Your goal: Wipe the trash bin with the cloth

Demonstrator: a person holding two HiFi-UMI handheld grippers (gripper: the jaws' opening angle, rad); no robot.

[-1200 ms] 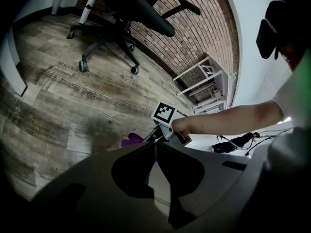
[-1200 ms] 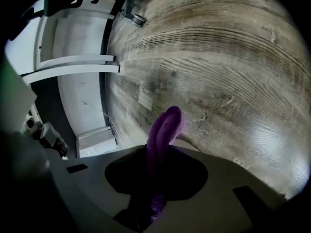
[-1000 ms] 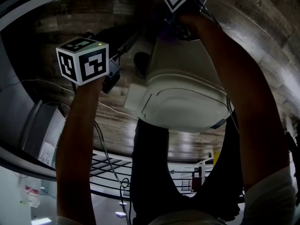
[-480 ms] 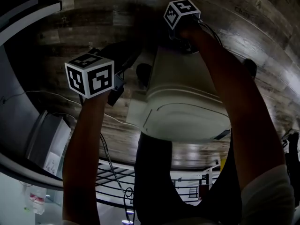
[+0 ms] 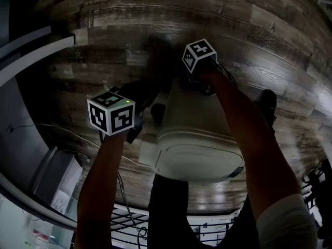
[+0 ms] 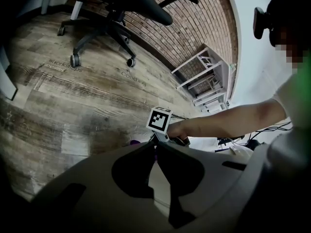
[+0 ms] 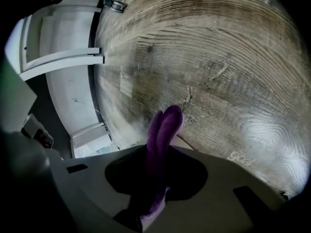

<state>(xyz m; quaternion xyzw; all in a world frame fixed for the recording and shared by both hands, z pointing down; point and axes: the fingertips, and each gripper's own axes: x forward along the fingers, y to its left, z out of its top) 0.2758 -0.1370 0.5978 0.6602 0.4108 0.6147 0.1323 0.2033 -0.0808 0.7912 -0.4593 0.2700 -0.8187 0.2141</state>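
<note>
A white trash bin [image 5: 197, 139] with a closed lid stands on the wooden floor below me. At its far side my right gripper [image 5: 201, 84] is shut on a purple cloth [image 7: 163, 130], which hangs folded between the jaws against the bin. In the left gripper view the cloth [image 6: 134, 142] peeks out beside the right gripper [image 6: 167, 136]. My left gripper [image 5: 148, 100] hovers at the bin's left side. Its jaws are shut with nothing in them, and the bin's white wall [image 6: 158, 178] shows behind them.
A black office chair [image 6: 112, 13] and a white wire rack [image 6: 209, 76] stand by the brick wall. A grey box [image 5: 54, 178] with cables sits at the left, under a white desk edge [image 5: 31, 51]. A shoe [image 5: 268, 102] is right of the bin.
The head view has tilted, so the bin and both grippers sit lower in the frame with more floor above. The right gripper stays at the bin's far side with the cloth.
</note>
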